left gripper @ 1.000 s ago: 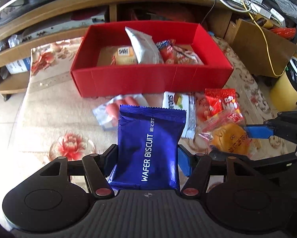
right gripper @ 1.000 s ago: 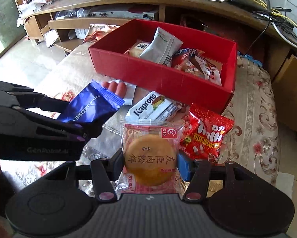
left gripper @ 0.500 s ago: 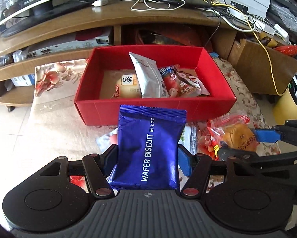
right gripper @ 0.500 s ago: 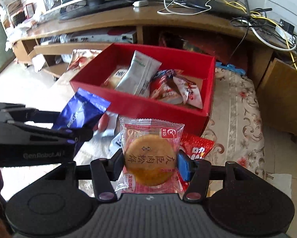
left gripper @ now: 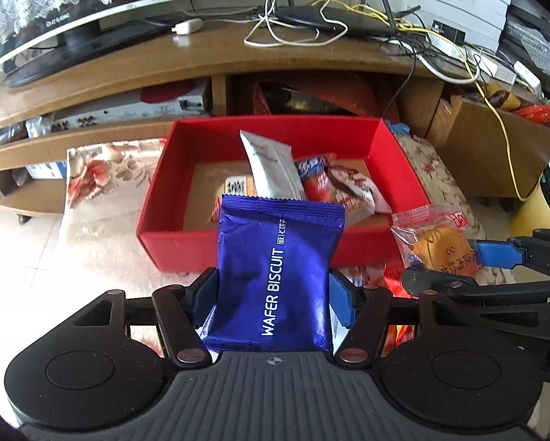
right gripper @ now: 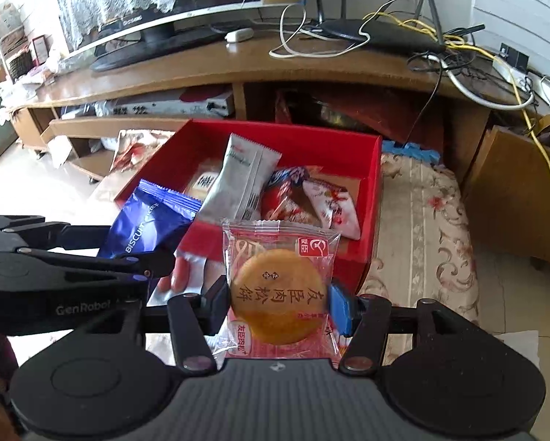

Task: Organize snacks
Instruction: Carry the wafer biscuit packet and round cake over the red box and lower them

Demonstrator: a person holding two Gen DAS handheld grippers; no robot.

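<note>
The left hand-held gripper (left gripper: 273, 296) is clamped on a glossy blue foil wafer biscuit packet (left gripper: 276, 275), held upright before the open red cardboard box (left gripper: 179, 246). The right hand-held gripper (right gripper: 276, 303) pinches a clear-wrapped round golden pastry (right gripper: 276, 296) beside it, both apparently raised to clear the box's near wall.

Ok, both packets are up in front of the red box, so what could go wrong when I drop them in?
1. The left hand-held gripper and right hand-held gripper are close side by side; they may bump over the red box.
2. The blue wafer biscuit packet is near the front wall; released early, it may land outside.
3. The meat floss cake packet could land on the upright white packet.
</note>
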